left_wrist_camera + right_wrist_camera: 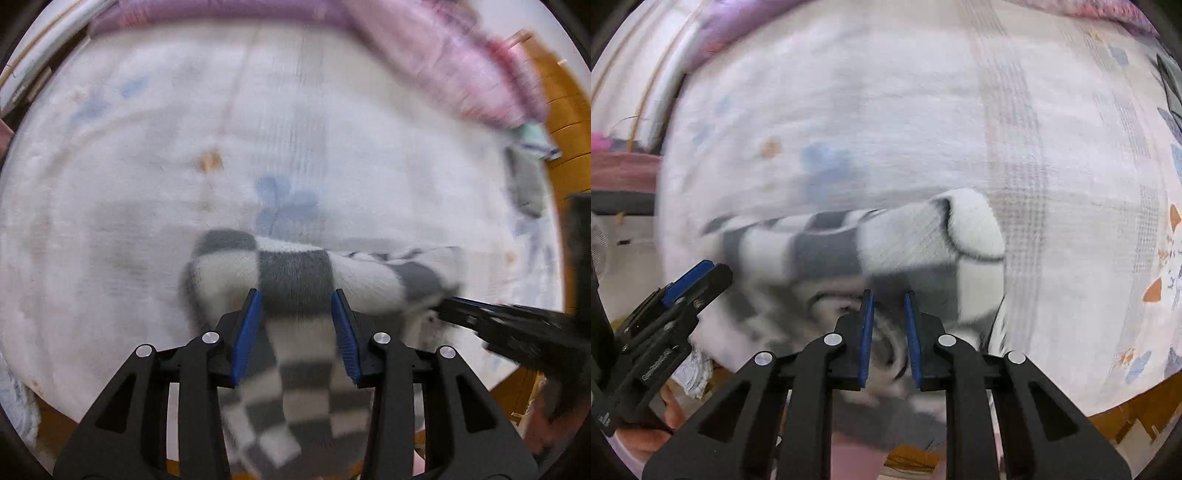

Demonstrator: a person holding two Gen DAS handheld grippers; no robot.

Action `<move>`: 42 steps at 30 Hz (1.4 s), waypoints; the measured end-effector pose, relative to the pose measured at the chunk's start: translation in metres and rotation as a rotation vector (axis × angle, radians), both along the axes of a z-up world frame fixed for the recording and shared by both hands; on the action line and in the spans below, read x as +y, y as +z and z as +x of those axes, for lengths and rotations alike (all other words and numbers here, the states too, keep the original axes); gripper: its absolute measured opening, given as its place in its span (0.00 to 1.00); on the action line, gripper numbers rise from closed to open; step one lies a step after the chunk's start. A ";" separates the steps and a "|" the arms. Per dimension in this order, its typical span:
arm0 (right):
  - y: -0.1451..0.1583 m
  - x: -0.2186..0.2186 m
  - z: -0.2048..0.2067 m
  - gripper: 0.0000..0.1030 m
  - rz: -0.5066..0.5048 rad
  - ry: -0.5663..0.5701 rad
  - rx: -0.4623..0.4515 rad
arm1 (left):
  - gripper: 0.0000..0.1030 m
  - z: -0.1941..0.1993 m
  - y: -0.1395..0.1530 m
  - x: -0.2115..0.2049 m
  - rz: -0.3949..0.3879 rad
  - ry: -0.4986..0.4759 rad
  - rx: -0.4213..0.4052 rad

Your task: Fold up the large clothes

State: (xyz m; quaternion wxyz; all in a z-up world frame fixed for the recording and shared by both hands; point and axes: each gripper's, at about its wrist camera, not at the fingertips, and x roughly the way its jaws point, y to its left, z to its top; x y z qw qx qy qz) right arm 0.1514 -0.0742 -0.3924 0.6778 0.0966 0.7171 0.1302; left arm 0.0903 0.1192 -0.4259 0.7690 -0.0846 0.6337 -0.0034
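Checkered garment point(295, 280) | grey-white squares, bunched, blurred | on bedsheet point(147, 184)

The right gripper point(889, 295) is reaching over the near edge of a bed, its blue-padded fingers point(866, 334) standing close together with blurred grey and white cloth lying between them. That cloth is a grey-and-white checked garment point(871, 243), bunching into a thick roll across a white bedsheet point(886, 110) printed with small blue and orange shapes. At the lower left the left gripper point(689, 282) is pointing up toward the roll's left end. Motion blur is softening everything.
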 end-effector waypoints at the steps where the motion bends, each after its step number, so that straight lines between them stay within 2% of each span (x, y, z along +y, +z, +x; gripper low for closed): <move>1: -0.015 0.002 0.008 0.13 -0.007 -0.018 0.030 | 0.34 0.011 -0.017 0.000 0.029 0.011 0.037; 3: -0.046 0.004 0.025 0.12 -0.025 -0.079 0.103 | 0.36 0.033 -0.057 0.008 0.012 0.076 0.110; 5: -0.066 0.005 0.042 0.11 -0.001 -0.150 0.172 | 0.37 0.050 -0.075 0.013 0.024 0.098 0.099; 6: -0.071 0.005 0.048 0.10 0.011 -0.171 0.190 | 0.37 0.056 -0.077 0.010 0.052 0.074 0.081; 8: -0.078 0.011 0.057 0.09 0.024 -0.169 0.197 | 0.38 0.071 -0.084 -0.003 0.156 -0.025 0.058; 10: -0.081 0.014 0.064 0.08 0.026 -0.143 0.183 | 0.38 0.080 -0.087 -0.010 0.196 -0.052 0.068; 12: -0.081 0.012 0.065 0.09 0.031 -0.144 0.196 | 0.38 0.085 -0.084 -0.010 0.189 -0.037 0.106; 15: -0.081 0.004 0.063 0.09 0.056 -0.168 0.222 | 0.38 0.078 -0.068 -0.007 0.158 -0.037 0.109; 18: -0.060 0.005 0.046 0.09 0.045 -0.117 0.193 | 0.38 0.049 -0.049 -0.002 0.100 -0.040 0.084; 20: -0.049 0.001 0.033 0.09 0.037 -0.092 0.159 | 0.38 0.022 -0.045 0.000 0.096 -0.057 0.089; 22: -0.043 -0.002 0.016 0.09 0.046 -0.095 0.152 | 0.38 -0.005 -0.045 0.001 0.117 -0.080 0.106; 26: -0.038 -0.006 -0.021 0.09 0.043 -0.076 0.136 | 0.39 -0.063 -0.056 0.000 0.097 -0.088 0.148; 30: -0.050 0.003 -0.058 0.09 0.000 -0.045 0.158 | 0.39 -0.114 -0.062 -0.012 0.166 -0.135 0.127; 32: -0.064 0.007 -0.083 0.09 -0.024 -0.023 0.227 | 0.40 -0.129 -0.060 -0.014 0.186 -0.130 0.121; 37: -0.100 0.012 -0.141 0.09 -0.083 0.021 0.295 | 0.40 -0.157 -0.060 -0.004 0.125 -0.064 0.159; 41: -0.100 0.011 -0.157 0.10 -0.091 -0.008 0.318 | 0.41 -0.180 -0.071 -0.003 0.128 -0.042 0.238; 42: -0.101 0.012 -0.160 0.12 -0.094 -0.003 0.341 | 0.41 -0.185 -0.076 0.001 0.090 -0.006 0.253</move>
